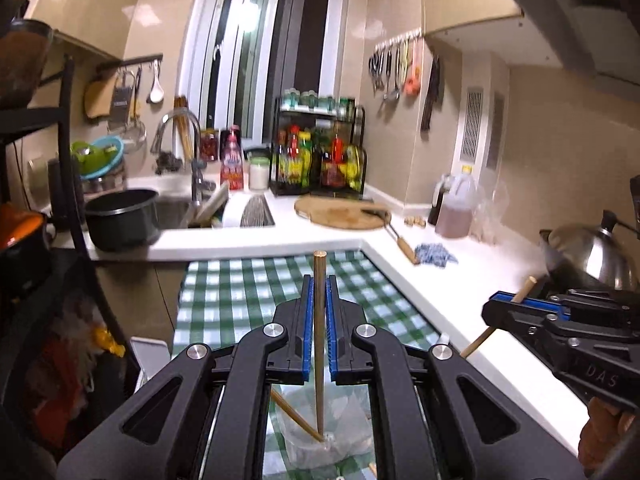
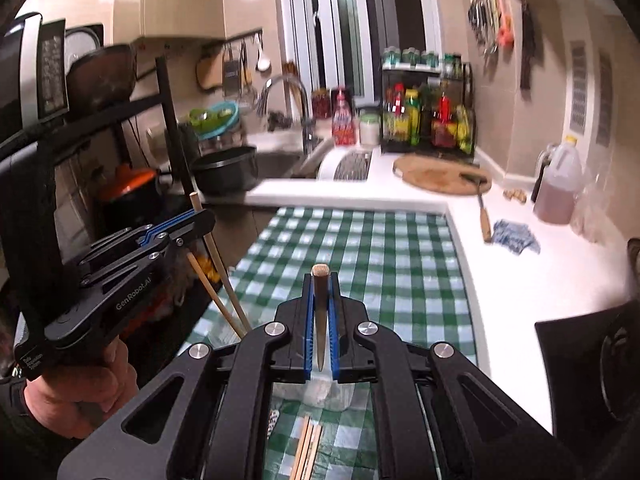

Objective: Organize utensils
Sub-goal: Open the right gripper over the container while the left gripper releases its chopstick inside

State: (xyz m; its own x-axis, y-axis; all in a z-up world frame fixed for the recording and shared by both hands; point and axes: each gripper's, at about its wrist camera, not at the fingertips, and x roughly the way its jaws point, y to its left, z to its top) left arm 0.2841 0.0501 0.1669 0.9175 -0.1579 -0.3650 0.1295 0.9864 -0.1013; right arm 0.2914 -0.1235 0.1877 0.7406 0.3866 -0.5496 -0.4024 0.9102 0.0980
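My left gripper [image 1: 320, 280] is shut on a light wooden chopstick [image 1: 319, 340] that stands upright between the blue pads. Its lower tip reaches a clear plastic container [image 1: 348, 440] on the green checked cloth [image 1: 240, 288]. A second chopstick [image 1: 296, 420] slants beside it; whether it is held I cannot tell. My right gripper [image 2: 320, 278] is shut on a darker chopstick [image 2: 320, 320] above the same container [image 2: 340, 394]. Several loose chopsticks [image 2: 306, 452] lie on the cloth below it. Each gripper shows in the other's view: right gripper [image 1: 490, 308], left gripper [image 2: 208, 218].
A white counter [image 1: 460, 280] wraps around the cloth. On it are a lidded wok [image 1: 588, 256], a blue rag [image 1: 434, 254], an oil jug [image 1: 456, 208] and a round board [image 1: 340, 210] with a cleaver. Further back are a sink, a black pot [image 1: 120, 216] and a condiment rack [image 1: 320, 152].
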